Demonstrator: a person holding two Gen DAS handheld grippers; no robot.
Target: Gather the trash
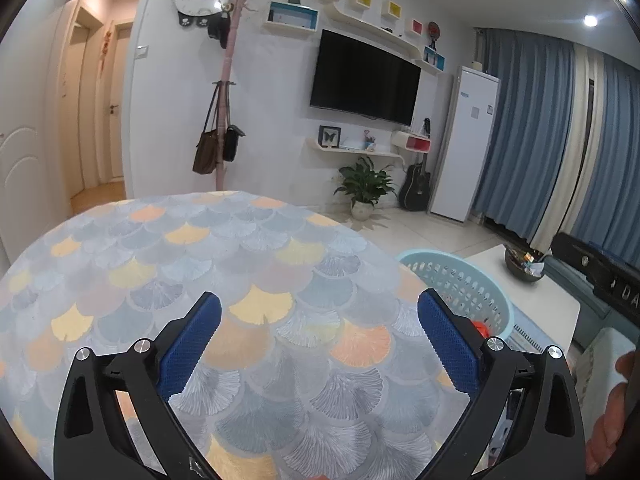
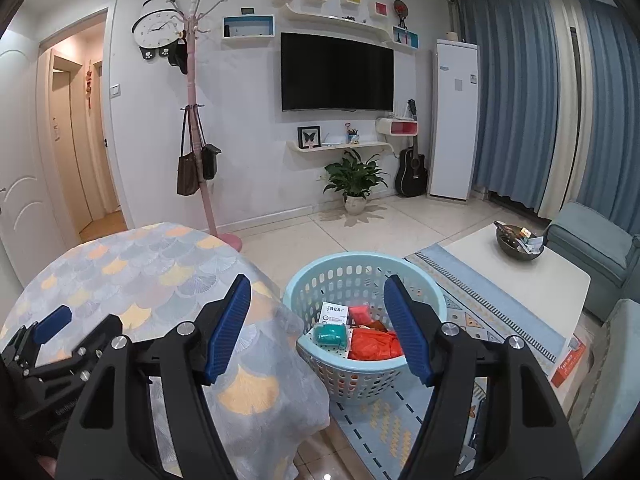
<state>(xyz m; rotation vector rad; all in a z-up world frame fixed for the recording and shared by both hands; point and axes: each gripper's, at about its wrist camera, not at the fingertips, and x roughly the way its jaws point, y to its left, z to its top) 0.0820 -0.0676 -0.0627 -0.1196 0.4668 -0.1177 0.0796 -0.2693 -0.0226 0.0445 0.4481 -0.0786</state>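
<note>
Both grippers hung empty over the table, the left gripper spread wide, the right gripper half-open above the basket at its one o'clock, where the trash lay, apparently collected.

Pale blue perforated basket upright on the rug beside the table; orange bag, teal packet inside.
</note>
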